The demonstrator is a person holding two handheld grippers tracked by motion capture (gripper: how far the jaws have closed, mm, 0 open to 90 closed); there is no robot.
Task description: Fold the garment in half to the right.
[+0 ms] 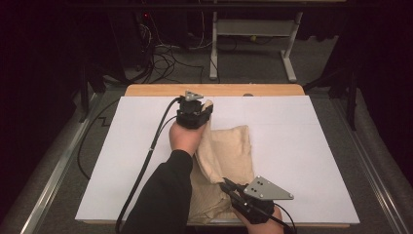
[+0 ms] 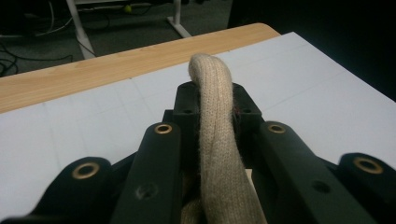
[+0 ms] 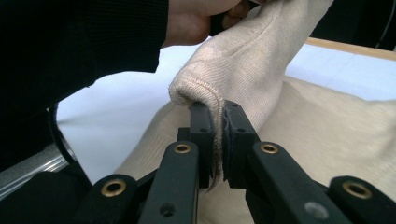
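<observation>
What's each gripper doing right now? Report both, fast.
Left gripper: shut on a bunched fold of the beige knit cloth.
Right gripper: shut on an edge of the same cloth.

Items I log on my rig:

Left tongs (image 1: 208,105): black body, grey three-cornered plate on top, black cable looping back along the forearm. In the left gripper view, two matte black link arms with brass-ringed pivot holes and small screw recesses, ending in blocky black pads.

Right tongs (image 1: 225,185): same black build, grey three-cornered plate with small dark screw holes, thin black cable at the rear. Brass-ringed pivots on its links too.

Left arm: black knitted long sleeve (image 1: 158,200) reaching the wrist.
</observation>
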